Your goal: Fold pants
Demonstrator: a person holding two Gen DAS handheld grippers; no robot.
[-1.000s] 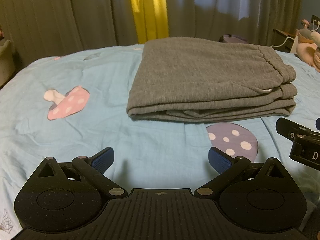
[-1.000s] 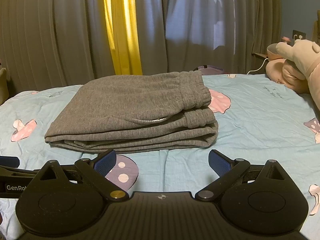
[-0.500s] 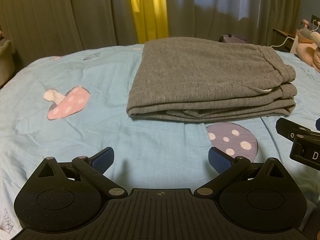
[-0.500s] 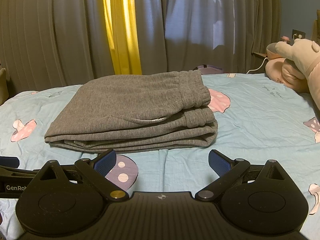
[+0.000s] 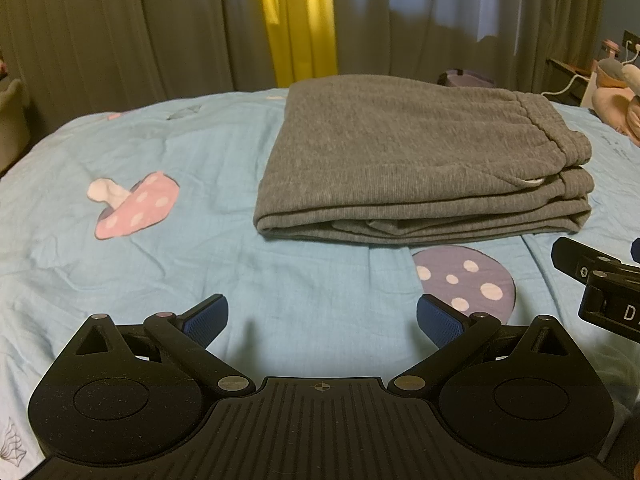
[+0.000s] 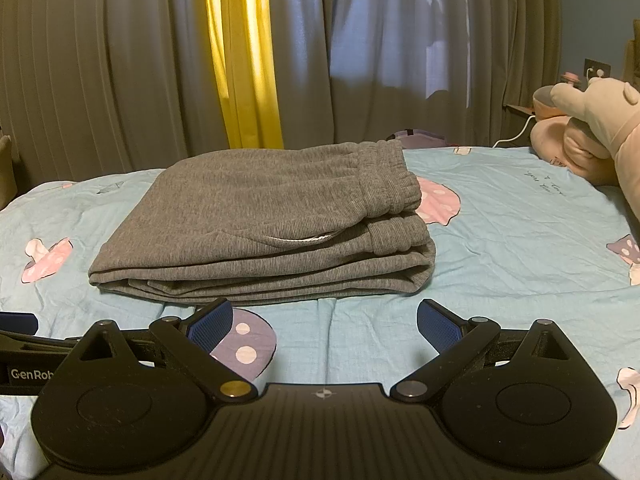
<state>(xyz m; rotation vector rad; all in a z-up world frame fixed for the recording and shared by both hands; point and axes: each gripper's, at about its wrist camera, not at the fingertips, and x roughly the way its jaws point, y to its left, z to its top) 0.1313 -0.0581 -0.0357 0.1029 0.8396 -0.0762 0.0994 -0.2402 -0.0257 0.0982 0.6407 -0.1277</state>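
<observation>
"GenRob"-marked left tool [image 6: 24,354] beside folded pants [image 6: 260,224]

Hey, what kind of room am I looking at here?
Most likely a bedroom: folded grey pants lie on a bed with a light blue mushroom-print sheet, closed curtains hang behind it, and a plush toy sits at the bed's right edge.

Folded grey pants [image 5: 420,168] lie on the blue bedsheet [image 5: 200,248]; left gripper [image 5: 322,320], fingers spread, hovers near them, holding nothing.
</observation>
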